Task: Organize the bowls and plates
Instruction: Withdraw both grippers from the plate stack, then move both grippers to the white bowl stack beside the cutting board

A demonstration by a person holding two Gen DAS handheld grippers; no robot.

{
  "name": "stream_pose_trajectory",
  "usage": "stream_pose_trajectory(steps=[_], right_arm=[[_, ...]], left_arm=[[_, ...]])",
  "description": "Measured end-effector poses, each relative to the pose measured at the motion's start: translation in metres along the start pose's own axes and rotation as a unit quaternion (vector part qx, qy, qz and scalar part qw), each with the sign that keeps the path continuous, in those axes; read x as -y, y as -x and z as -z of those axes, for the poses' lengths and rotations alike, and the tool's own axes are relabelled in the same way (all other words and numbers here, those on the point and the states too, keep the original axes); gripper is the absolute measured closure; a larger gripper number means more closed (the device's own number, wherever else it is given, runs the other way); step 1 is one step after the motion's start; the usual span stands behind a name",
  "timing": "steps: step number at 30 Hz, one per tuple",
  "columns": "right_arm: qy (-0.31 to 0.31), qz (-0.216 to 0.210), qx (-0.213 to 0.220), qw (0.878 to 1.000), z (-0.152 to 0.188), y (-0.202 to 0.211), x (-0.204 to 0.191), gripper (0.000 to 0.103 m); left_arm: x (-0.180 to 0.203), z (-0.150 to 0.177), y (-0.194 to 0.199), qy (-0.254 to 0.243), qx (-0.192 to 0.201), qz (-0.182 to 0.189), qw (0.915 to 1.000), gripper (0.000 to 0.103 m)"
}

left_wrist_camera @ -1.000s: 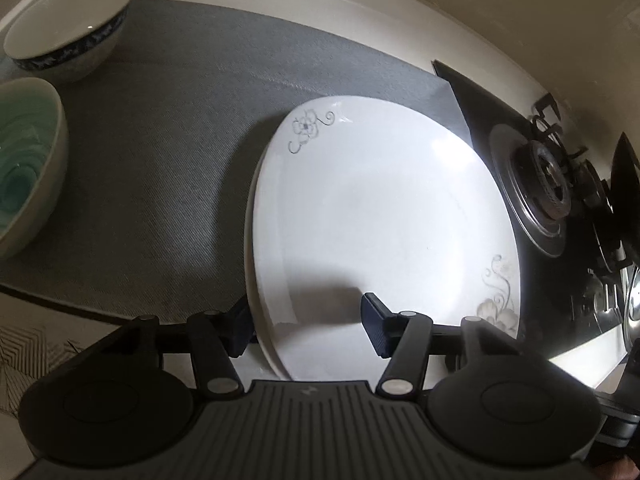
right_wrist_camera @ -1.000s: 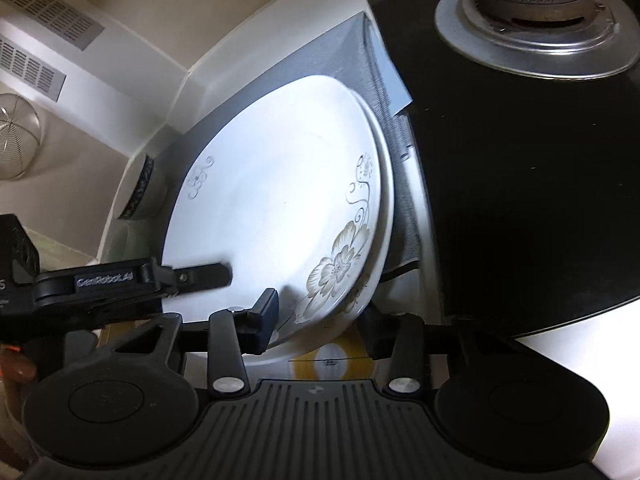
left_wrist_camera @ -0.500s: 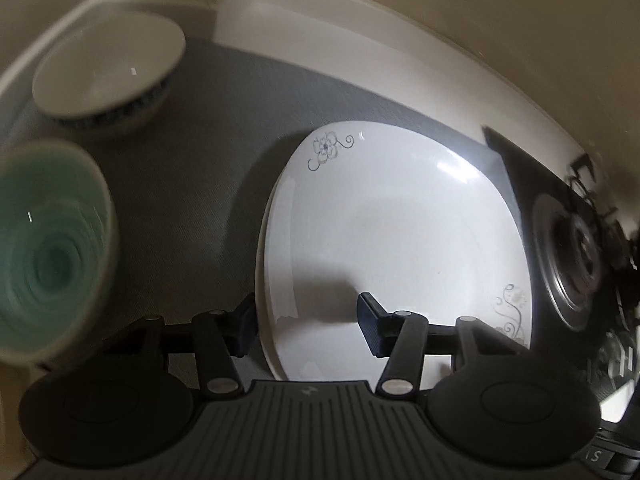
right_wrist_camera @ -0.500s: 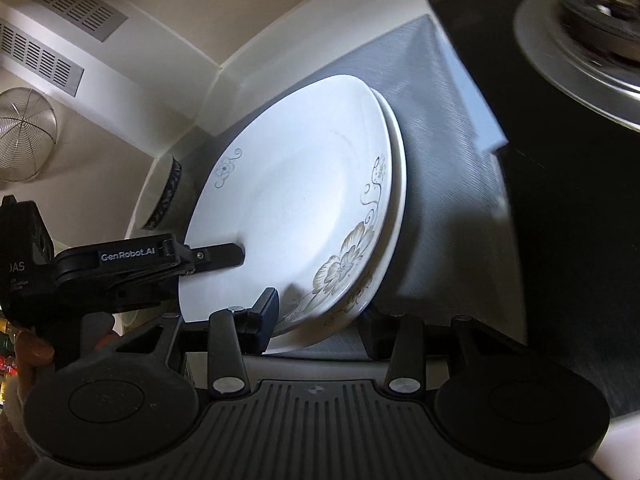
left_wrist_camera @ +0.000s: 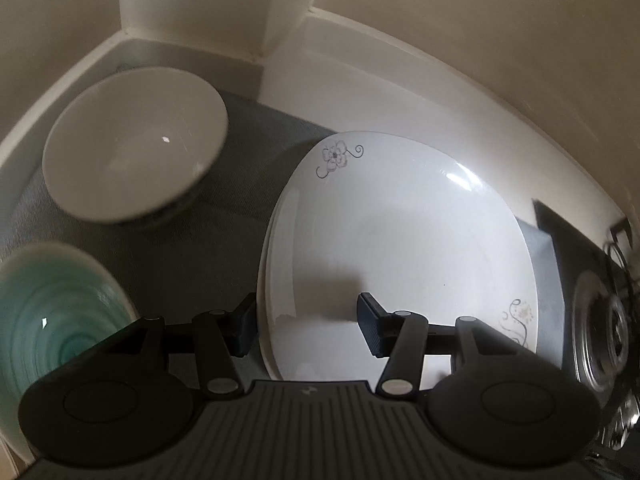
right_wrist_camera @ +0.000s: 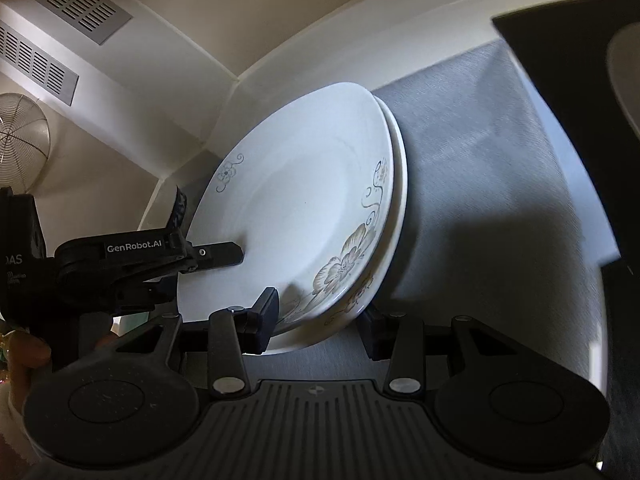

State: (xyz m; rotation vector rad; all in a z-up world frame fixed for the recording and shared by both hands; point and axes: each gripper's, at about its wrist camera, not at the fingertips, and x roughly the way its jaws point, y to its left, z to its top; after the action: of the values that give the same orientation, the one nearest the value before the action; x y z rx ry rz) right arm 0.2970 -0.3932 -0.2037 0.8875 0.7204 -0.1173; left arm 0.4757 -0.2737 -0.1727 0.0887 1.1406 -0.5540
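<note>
A stack of two white floral plates [left_wrist_camera: 400, 240] sits tilted above the grey mat [left_wrist_camera: 224, 248]; it also shows in the right wrist view [right_wrist_camera: 304, 208]. My left gripper [left_wrist_camera: 308, 326] has its jaws wide apart astride the stack's near left rim, one finger over the plate face. My right gripper [right_wrist_camera: 320, 318] has its jaws wide apart astride the opposite rim. The left gripper also shows in the right wrist view [right_wrist_camera: 216, 256]. A white bowl with a blue band [left_wrist_camera: 132, 148] and a teal bowl [left_wrist_camera: 56, 312] stand to the left.
The gas hob [left_wrist_camera: 600, 320] lies right of the mat; its black glass shows in the right wrist view [right_wrist_camera: 580, 60]. The white wall corner [left_wrist_camera: 280, 40] is behind the bowls. A wire strainer [right_wrist_camera: 24, 140] hangs on the wall.
Both grippers and the plate stack have shifted left, away from the hob and toward the bowls and wall corner. The jaws look unchanged.
</note>
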Motion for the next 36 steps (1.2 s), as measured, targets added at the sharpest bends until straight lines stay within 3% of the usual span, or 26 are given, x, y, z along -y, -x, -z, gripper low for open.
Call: stream_pose_trajectory(steps=[12, 23, 25, 29, 31, 36], right_arm=[[0.013, -0.013, -0.007, 1.000, -0.023, -0.034, -0.015, 0.058], [0.004, -0.019, -0.001, 1.000, -0.026, -0.047, -0.022, 0.057], [0.000, -0.025, -0.001, 1.000, -0.026, -0.041, -0.018, 0.054], [0.021, -0.004, -0.005, 1.000, -0.024, -0.019, -0.027, 0.030], [0.036, 0.007, 0.002, 0.999, -0.020, -0.001, -0.032, 0.026], [0.118, 0.068, 0.027, 0.990, -0.004, 0.048, -0.056, 0.019]], left_arm=[[-0.015, -0.021, 0.001, 0.021, 0.028, -0.030, 0.9989, 0.045], [-0.014, -0.011, 0.022, 0.017, 0.046, -0.038, 0.9981, 0.028], [-0.011, -0.005, 0.031, 0.007, 0.053, -0.038, 0.9978, 0.019], [-0.007, 0.004, 0.046, 0.001, 0.058, -0.020, 0.9981, 0.014], [-0.004, 0.010, 0.052, 0.001, 0.052, -0.007, 0.9986, 0.001], [0.005, 0.031, 0.071, -0.026, 0.050, 0.018, 0.9982, 0.001]])
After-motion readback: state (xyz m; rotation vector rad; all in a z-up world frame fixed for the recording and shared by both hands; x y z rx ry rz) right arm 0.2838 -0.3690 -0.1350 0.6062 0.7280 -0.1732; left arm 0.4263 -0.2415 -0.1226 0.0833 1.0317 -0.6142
